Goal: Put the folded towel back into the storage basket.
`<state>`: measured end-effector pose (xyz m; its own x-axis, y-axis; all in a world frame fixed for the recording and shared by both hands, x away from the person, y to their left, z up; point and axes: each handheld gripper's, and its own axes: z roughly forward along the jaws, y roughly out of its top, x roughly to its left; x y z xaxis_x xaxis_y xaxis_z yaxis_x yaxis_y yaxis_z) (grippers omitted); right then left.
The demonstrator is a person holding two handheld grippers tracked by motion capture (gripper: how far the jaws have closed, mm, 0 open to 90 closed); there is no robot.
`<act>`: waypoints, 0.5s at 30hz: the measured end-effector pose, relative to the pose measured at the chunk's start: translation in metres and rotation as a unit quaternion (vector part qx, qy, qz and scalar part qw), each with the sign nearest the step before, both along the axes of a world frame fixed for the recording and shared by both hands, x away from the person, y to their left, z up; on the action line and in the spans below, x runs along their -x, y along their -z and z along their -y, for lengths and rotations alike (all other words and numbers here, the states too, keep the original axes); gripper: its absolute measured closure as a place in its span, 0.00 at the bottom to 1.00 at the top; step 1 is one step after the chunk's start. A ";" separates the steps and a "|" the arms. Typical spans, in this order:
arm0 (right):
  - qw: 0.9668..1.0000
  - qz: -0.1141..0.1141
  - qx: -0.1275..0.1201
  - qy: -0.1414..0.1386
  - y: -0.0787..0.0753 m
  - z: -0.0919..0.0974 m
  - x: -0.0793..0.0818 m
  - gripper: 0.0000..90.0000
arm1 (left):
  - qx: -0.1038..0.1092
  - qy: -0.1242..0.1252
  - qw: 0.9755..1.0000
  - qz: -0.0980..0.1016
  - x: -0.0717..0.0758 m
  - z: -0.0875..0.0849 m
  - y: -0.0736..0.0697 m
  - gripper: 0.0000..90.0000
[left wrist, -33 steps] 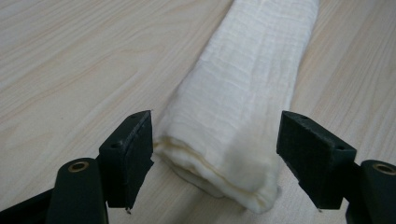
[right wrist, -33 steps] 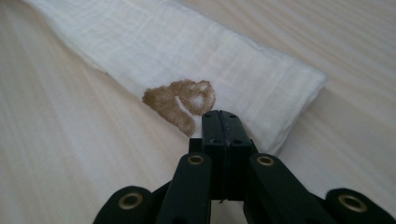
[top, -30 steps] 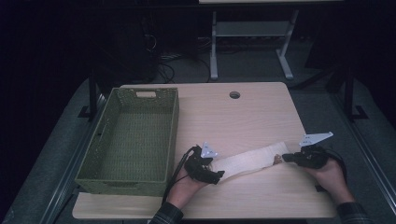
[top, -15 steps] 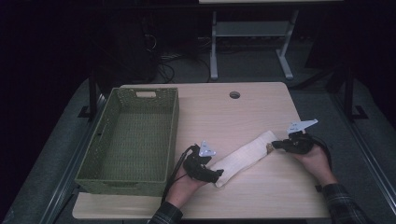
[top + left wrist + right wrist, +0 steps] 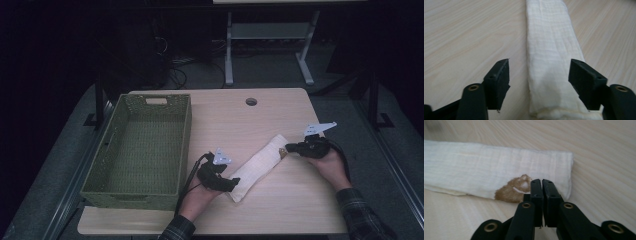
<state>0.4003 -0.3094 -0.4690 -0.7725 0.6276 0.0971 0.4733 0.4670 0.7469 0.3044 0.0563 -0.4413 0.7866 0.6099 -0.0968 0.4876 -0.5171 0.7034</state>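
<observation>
- Folded cream cloth [image 5: 259, 166] lying flat on the wooden table [image 5: 235, 120], set on a slant from near-centre up towards the far right.
- Left gripper [image 5: 231, 184] at the cloth's near end; in the left gripper view, jaws standing apart on either side of the cloth [image 5: 551, 62], having just been closing in, the right one close against the cloth's edge, the left one with bare table between it and the fabric.
- Right gripper [image 5: 284, 149] at the cloth's far end, fingertips right at the short edge; in the right gripper view, jaws almost together with only a thin slit between, having just been opening slightly, nothing seen pinched.
- Brown patch [image 5: 514, 188] on the cloth [image 5: 486, 170] just beside those fingertips, near the folded corner.
- Green woven basket [image 5: 112, 165] on the left part of the table, just left of the left hand [image 5: 200, 192].
- Round hole [image 5: 251, 101] in the table's far side, well apart from the cloth.
</observation>
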 end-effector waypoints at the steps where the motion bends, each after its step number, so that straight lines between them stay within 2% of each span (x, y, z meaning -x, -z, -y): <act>1: 1.000 0.000 -0.003 0.002 -0.002 0.002 0.002 0.89 | 0.000 0.002 1.000 0.001 -0.003 0.000 0.000 0.45; 2: 1.000 -0.004 -0.009 0.005 -0.005 0.004 0.005 0.86 | 0.001 0.003 1.000 0.000 -0.006 0.001 -0.001 0.48; 4: 1.000 -0.005 -0.012 0.005 -0.009 0.009 0.012 0.79 | -0.005 0.002 1.000 0.005 -0.009 0.004 -0.001 0.62; 6: 1.000 -0.009 -0.019 0.009 -0.010 0.012 0.019 0.74 | -0.017 0.001 1.000 0.012 -0.015 0.006 0.000 0.71; 10: 1.000 -0.006 -0.012 0.021 -0.013 0.019 0.028 0.60 | -0.042 0.003 0.999 0.002 -0.025 0.008 0.006 0.90; 14: 0.999 0.001 -0.017 0.030 -0.018 0.021 0.035 0.55 | -0.052 0.028 0.998 -0.027 -0.028 0.013 0.015 0.98; 15: 0.999 0.007 -0.017 0.029 -0.019 0.021 0.035 0.55 | -0.052 0.033 0.998 -0.029 -0.027 0.015 0.016 0.98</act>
<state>0.3652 -0.3309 -0.4496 -0.7359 0.6681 0.1096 0.4892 0.4128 0.7683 0.3310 0.0418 -0.4572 0.8200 0.5666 -0.0811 0.4881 -0.6183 0.6160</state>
